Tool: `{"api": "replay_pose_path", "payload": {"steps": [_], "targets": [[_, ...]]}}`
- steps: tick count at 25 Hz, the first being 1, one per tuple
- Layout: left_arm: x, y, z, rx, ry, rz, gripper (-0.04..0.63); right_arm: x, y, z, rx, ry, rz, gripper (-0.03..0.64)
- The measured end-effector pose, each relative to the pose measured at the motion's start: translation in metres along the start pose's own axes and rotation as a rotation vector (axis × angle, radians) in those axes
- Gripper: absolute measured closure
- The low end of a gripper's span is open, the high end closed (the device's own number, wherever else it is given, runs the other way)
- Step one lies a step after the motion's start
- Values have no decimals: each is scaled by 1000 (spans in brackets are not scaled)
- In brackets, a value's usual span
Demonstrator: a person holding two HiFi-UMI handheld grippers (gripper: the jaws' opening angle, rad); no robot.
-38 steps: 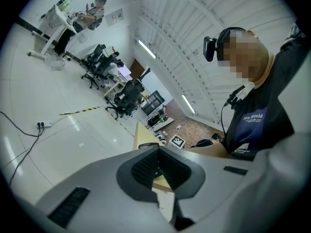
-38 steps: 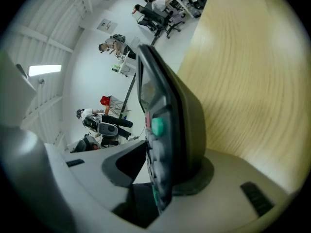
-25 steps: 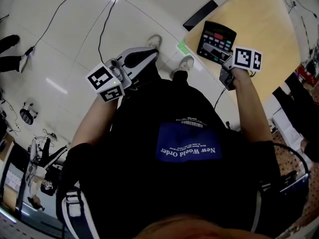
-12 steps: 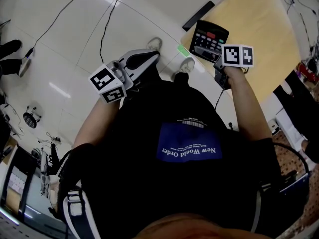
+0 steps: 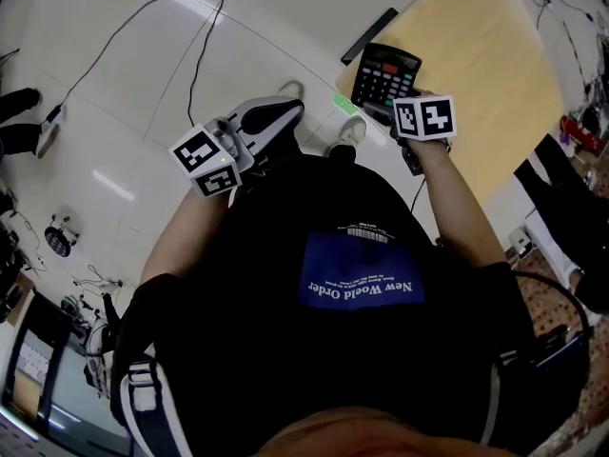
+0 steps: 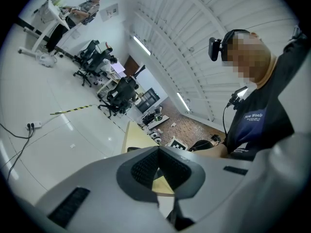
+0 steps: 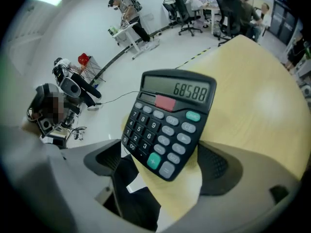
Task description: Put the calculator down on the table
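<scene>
A black desk calculator (image 5: 385,72) with grey keys and a red key lies tilted over the near corner of the pale wooden table (image 5: 476,55). In the right gripper view the calculator (image 7: 167,120) shows digits on its display, and its lower end sits between the jaws. My right gripper (image 7: 163,164) points steeply down at it. Its jaws are opening, and both pads stand a little apart from the calculator's sides. From the head camera the right gripper (image 5: 392,103) sits just below the calculator. My left gripper (image 5: 285,110) hangs level over the floor, tips together, holding nothing (image 6: 158,154).
A flat black bar (image 5: 369,36) lies by the table's left edge, and a small green item (image 5: 344,103) sits near the corner. The person's shoes (image 5: 354,127) stand below the table corner. Cables (image 5: 200,46) run across the white floor. Office chairs and people are far off.
The right hand has carried the calculator leftward and up in the picture toward the table's corner and rolled its wrist. The left gripper has stayed put.
</scene>
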State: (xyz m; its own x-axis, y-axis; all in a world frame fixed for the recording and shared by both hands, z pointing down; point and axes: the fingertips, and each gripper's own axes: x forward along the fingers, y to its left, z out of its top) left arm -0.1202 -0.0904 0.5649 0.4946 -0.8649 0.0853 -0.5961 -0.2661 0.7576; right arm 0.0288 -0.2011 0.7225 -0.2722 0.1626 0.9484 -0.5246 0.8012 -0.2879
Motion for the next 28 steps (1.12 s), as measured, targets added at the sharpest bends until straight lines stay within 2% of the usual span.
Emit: {"api": "replay_pose_path", "payload": {"steps": [5,8,10,13,16,18,19,21,24,26,28], "targets": [[1,-4,10,16,3,-17,589,-11,-16,-1,-15,-34,-62,156],[3,-9,19,31,10,-43,589,-26,-19,1,31,-82,-45,156],[8,-13,23,45,21,-73,589,-43,-22,4,90,-154,-10,158],[13,-19,36,75,36,-129,589,-84,-24,17,195,-355,46,158],[14,-29,59,119,50,-195,589,-142,-15,33,289,-598,125,158],[29,-43,77,169,66,-258,589,-197,-16,40,314,-788,164,161],[39,-51,86,197,75,-294,589,-230,-18,42,308,-903,161,200],[54,-67,100,247,93,-353,589,-295,-18,38,263,-1132,108,390],[66,-97,106,293,111,-402,588,-377,-4,10,169,-1371,52,565],[77,-124,107,324,114,-433,589,-419,4,-16,105,-1471,39,627],[93,-153,108,360,107,-470,589,-450,8,-44,46,-1536,43,627]]}}
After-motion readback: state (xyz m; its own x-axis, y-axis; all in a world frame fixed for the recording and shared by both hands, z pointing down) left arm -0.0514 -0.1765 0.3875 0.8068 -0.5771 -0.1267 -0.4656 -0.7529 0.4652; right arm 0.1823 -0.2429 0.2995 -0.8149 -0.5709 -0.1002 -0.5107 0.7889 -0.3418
